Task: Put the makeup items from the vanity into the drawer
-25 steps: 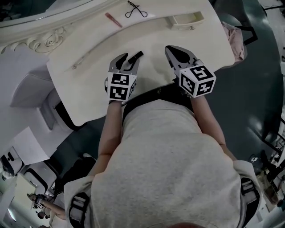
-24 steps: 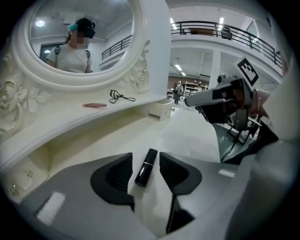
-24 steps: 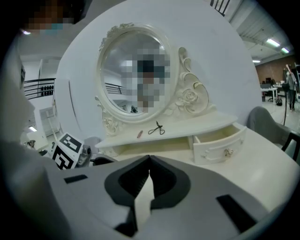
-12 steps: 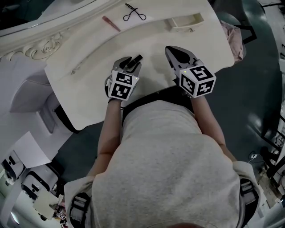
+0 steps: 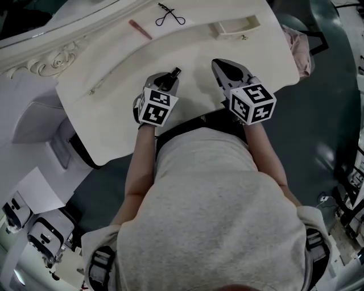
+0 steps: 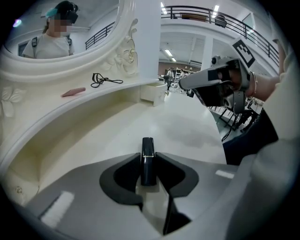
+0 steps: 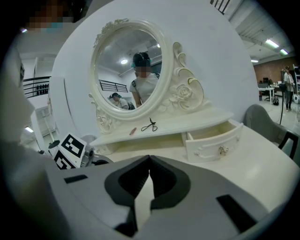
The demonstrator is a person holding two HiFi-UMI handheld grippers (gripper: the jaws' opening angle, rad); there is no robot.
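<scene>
A slim black makeup tube (image 6: pixel 148 159) lies on the cream vanity top (image 5: pixel 114 113), its tip (image 5: pixel 175 71) poking out past my left gripper (image 5: pixel 166 79). The jaws of my left gripper (image 6: pixel 148 158) are closing and touch the tube on both sides. My right gripper (image 5: pixel 219 63) hovers over the vanity's front edge, shut and empty, as the right gripper view (image 7: pixel 150 159) shows. The small drawer (image 5: pixel 236 26) stands pulled out at the back right. On the raised shelf lie a pink stick (image 5: pixel 140 29) and a black eyelash curler (image 5: pixel 169 15).
An oval mirror (image 7: pixel 126 65) in a carved frame rises behind the shelf. A chair with pink cloth (image 5: pixel 300 48) stands to the right of the vanity. The person's torso presses close against the front edge.
My left gripper has slid forward over the black tube, and its jaws have come in around it. The right gripper has stayed in place.
</scene>
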